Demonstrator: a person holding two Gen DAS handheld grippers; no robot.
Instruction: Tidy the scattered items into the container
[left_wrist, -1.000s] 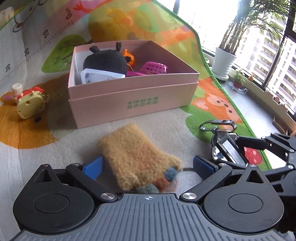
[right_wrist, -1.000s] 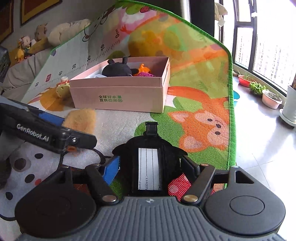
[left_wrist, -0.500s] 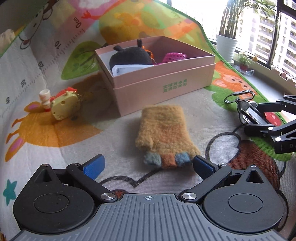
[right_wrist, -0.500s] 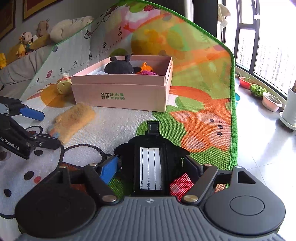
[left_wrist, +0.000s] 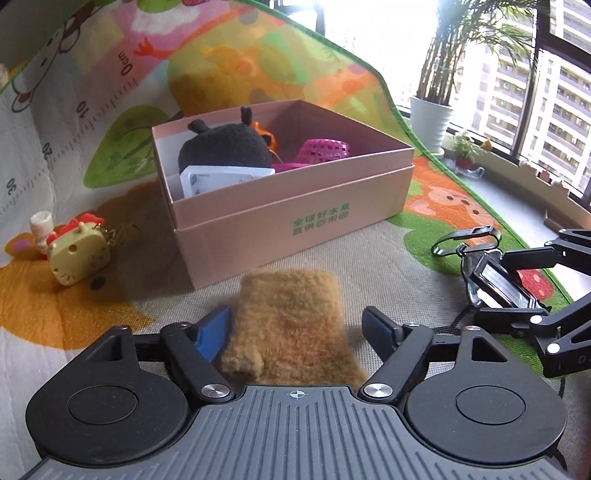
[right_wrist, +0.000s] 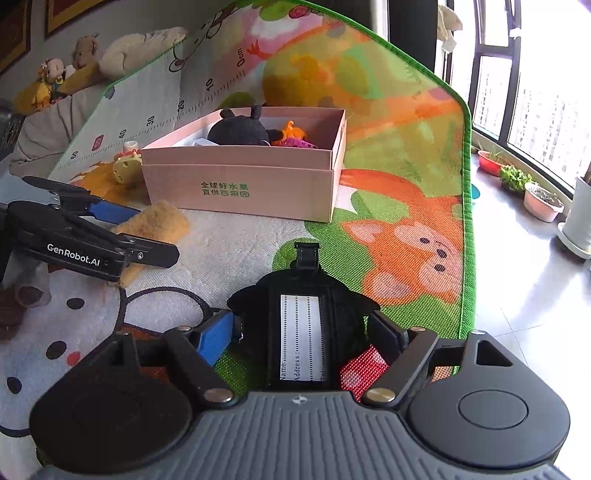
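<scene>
A fuzzy tan glove (left_wrist: 291, 325) lies on the play mat between the fingers of my left gripper (left_wrist: 297, 328), which is open around it; the left finger touches its edge. It also shows in the right wrist view (right_wrist: 155, 221). My right gripper (right_wrist: 301, 336) is shut on a black luggage tag (right_wrist: 301, 332), low over the mat. The tag also shows in the left wrist view (left_wrist: 495, 282). The pink cardboard box (left_wrist: 295, 221) stands beyond the glove and holds a black plush (left_wrist: 225, 147), a white card and a pink mesh item (left_wrist: 325, 149).
A yellow cat-shaped toy (left_wrist: 77, 254) with a small white figure (left_wrist: 41, 223) lies on the mat left of the box. The mat's green edge (right_wrist: 467, 221) runs along the right, with tiled floor and potted plants (right_wrist: 543, 201) beyond. Plush toys sit at far left.
My left gripper pulled back from the glove, then moved forward again so the glove sits between its fingers. The right gripper has stayed nearly still with the tag.
</scene>
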